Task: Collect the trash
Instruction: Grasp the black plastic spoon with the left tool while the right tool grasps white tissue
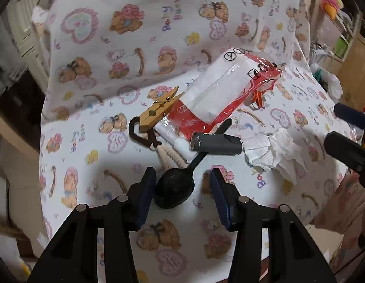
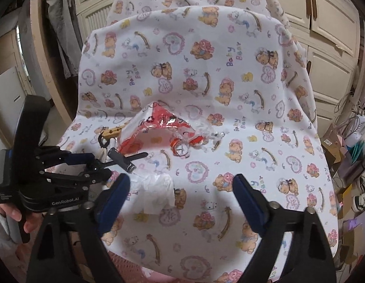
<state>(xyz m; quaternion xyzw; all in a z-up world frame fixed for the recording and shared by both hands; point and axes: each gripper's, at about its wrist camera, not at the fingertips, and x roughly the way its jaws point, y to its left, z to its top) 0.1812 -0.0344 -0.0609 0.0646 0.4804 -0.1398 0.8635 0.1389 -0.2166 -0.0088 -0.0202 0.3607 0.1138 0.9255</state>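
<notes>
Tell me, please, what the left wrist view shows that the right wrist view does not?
Only the left wrist view shows the black spoon's bowl between the open left claw, and the braided cord. Only the right wrist view shows the small red alarm clock and a hand holding the left claw. Both show the crumpled tissue, grey tube, wooden clothespin and red tissue pack.
</notes>
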